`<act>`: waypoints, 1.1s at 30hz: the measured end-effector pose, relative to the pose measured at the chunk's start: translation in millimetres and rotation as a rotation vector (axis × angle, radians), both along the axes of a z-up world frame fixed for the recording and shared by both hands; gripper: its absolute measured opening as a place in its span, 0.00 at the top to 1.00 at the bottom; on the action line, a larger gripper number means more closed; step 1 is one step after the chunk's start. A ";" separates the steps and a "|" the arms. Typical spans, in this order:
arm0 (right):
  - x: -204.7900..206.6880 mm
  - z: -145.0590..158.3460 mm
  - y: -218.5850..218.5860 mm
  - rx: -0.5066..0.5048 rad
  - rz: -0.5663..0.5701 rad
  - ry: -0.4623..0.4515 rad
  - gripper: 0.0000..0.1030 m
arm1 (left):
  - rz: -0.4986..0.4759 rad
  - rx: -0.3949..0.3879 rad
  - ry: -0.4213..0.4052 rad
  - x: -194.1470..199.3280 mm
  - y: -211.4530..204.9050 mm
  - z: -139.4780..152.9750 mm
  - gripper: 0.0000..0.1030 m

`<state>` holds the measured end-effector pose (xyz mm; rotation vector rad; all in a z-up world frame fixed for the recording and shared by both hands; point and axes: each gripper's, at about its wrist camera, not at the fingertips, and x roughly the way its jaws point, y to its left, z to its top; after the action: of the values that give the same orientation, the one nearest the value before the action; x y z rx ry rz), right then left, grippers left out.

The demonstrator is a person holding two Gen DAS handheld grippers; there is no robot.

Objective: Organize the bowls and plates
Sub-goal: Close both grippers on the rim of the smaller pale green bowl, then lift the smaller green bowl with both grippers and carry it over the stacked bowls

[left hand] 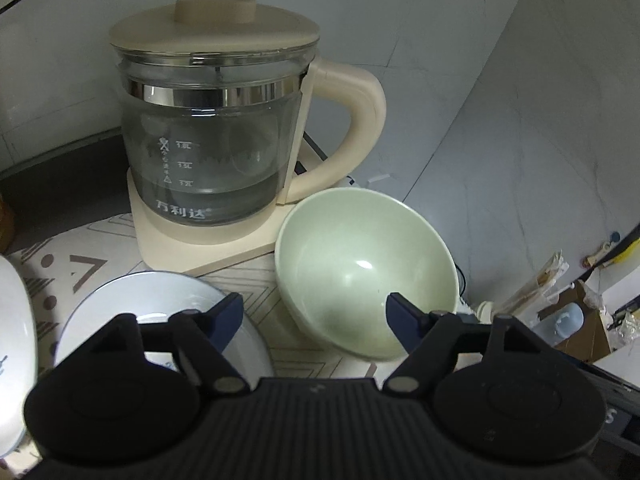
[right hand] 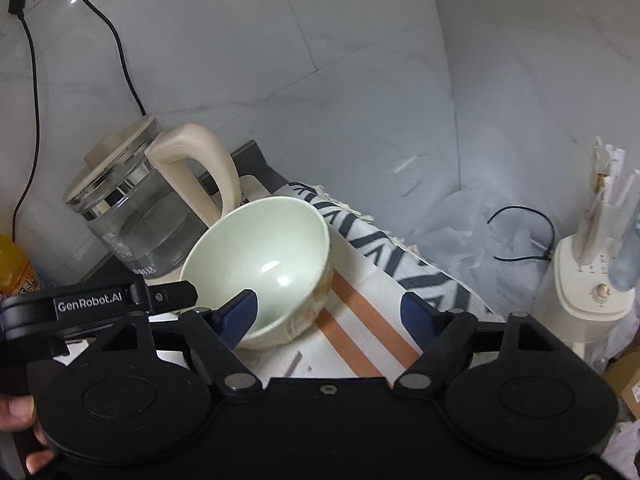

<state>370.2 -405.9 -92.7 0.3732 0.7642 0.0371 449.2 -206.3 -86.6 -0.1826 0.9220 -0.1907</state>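
- From the left wrist view, your left tool (left hand: 314,314) stands with its jaws well apart and nothing pressed between the blue pads.
- The pale green bowl (left hand: 366,270) sits just ahead and to the right of that tool, upright on the patterned cloth (left hand: 260,292); the right fingertip (left hand: 404,314) overlaps the bowl's inside near its rim, though you cannot tell whether it touches.
- A white plate (left hand: 160,312) lies under and just behind the left fingertip, partly hidden by the tool body.
- Another white dish (left hand: 14,344) shows at the far left edge, cut off by the frame.
- Straight ahead, past the bowl and plate, the glass kettle (left hand: 212,120) stands on its cream base with the lid on and its handle turned to the right.
- From the right wrist view, your right tool (right hand: 328,314) is also spread wide, gripping nothing.
- The green bowl sits ahead and to the left of this tool; its left fingertip (right hand: 240,314) overlaps the near wall of the bowl, while the other fingertip stands clear over the striped cloth.
- The left tool's black arm reaches in from the left, its tip at the bowl's near-left rim.
- The kettle stands behind the bowl to the left, and a cream appliance (right hand: 588,292) stands well off to the right.
- A hand (right hand: 18,416) shows at the lower left edge.
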 end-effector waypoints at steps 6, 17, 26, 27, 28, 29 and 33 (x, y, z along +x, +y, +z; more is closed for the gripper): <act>32.3 -18.3 4.5 0.074 -0.023 0.057 0.41 | 0.030 -0.040 0.045 15.6 -2.3 -15.0 0.54; 54.8 -49.1 29.6 0.091 0.015 0.170 0.68 | 0.069 -0.019 0.101 22.7 -4.1 -40.4 0.82; 33.6 -39.9 30.5 0.070 0.031 0.154 0.70 | 0.065 -0.040 0.077 4.0 1.7 -31.4 0.85; 30.1 -37.2 31.0 0.067 0.031 0.144 0.70 | 0.069 -0.046 0.072 0.5 2.3 -28.7 0.85; 27.8 -34.1 32.0 0.063 0.033 0.133 0.70 | 0.073 -0.050 0.064 -2.9 2.9 -25.6 0.85; 24.2 -29.1 32.3 0.061 0.036 0.116 0.70 | 0.076 -0.050 0.055 -6.5 3.1 -22.0 0.85; 13.3 -12.2 32.2 0.053 0.056 0.090 0.70 | 0.094 -0.061 0.039 -22.0 4.6 -6.5 0.85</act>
<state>383.5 -373.7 -104.9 0.4063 0.8642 0.0936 427.2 -201.7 -93.1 -0.2864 0.9444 -0.1282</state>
